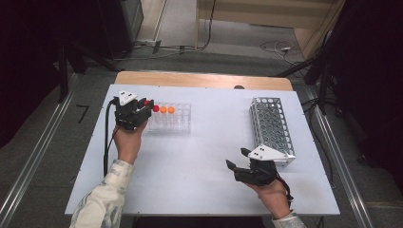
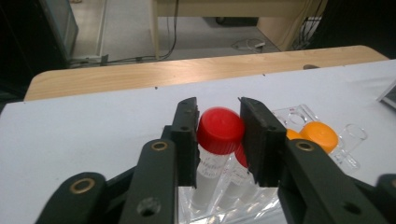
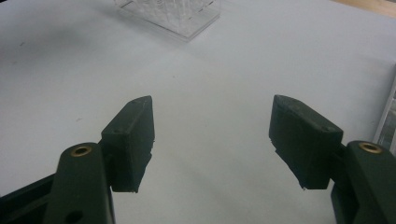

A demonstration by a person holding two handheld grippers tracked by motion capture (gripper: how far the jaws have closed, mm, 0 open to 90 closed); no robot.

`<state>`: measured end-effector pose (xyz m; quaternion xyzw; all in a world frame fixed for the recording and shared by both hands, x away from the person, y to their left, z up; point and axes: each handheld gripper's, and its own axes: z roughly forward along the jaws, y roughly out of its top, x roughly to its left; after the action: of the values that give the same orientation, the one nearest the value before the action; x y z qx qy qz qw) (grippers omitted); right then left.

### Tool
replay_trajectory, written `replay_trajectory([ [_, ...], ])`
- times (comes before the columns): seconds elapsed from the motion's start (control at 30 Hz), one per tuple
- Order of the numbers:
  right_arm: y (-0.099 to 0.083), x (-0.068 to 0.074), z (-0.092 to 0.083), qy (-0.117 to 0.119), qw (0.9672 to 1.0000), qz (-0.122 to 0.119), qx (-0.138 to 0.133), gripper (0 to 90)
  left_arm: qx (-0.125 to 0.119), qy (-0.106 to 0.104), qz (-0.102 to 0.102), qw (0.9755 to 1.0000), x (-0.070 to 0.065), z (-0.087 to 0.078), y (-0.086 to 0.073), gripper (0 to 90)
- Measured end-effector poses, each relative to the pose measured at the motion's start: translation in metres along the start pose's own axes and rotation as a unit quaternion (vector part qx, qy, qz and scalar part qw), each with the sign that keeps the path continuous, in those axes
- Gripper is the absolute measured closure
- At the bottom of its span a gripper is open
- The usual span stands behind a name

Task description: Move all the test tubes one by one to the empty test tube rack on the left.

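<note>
High view: left gripper at far left of white table, jaws at left end of clear rack; red-capped tube at jaw tips, two orange caps just right in the rack's far row. Metal rack at right, lying well apart. Right gripper near right, resting beside metal rack's near end.

Left gripper view: jaws flanking red-capped tube; left pad against cap, slight gap at right pad, grip loosened. Tube upright in rack. Second red cap behind, orange caps right.

Right gripper view: jaws spread wide, released, above bare table. Clear rack far off.
</note>
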<state>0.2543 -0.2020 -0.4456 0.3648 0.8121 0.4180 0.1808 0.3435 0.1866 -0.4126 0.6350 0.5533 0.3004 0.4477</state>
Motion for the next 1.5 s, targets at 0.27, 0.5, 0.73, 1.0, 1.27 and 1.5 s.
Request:
replay_trajectory([
  [0.27, 0.000, 0.000, 0.000, 0.000, 1.0000, 0.001, 0.000, 29.5, -0.008, -0.008, -0.012, 0.9999, 0.000, -0.008, 0.002, 62.5],
  [0.5, -0.001, -0.003, -0.001, -0.002, 1.0000, 0.005, -0.002, 29.5, -0.001, -0.036, -0.028, 0.9990, 0.002, -0.021, 0.003, 53.1],
  [0.73, -0.002, -0.006, -0.001, -0.004, 0.9999, 0.008, -0.006, 29.5, -0.005, -0.036, -0.021, 0.9991, -0.004, -0.038, -0.007, 38.8],
  [1.0, -0.003, -0.011, -0.003, -0.009, 0.9998, 0.016, -0.012, 29.4, 0.009, -0.047, -0.010, 0.9988, -0.012, -0.051, -0.023, 23.6],
  [1.27, -0.007, -0.026, -0.015, -0.024, 0.9991, 0.023, -0.025, 29.3, 0.012, -0.036, -0.010, 0.9992, -0.006, -0.071, -0.049, 20.3],
  [1.5, -0.021, -0.045, -0.034, -0.057, 0.9975, 0.025, -0.035, 29.0, 0.014, -0.012, -0.021, 0.9996, 0.009, -0.090, -0.066, 17.8],
])
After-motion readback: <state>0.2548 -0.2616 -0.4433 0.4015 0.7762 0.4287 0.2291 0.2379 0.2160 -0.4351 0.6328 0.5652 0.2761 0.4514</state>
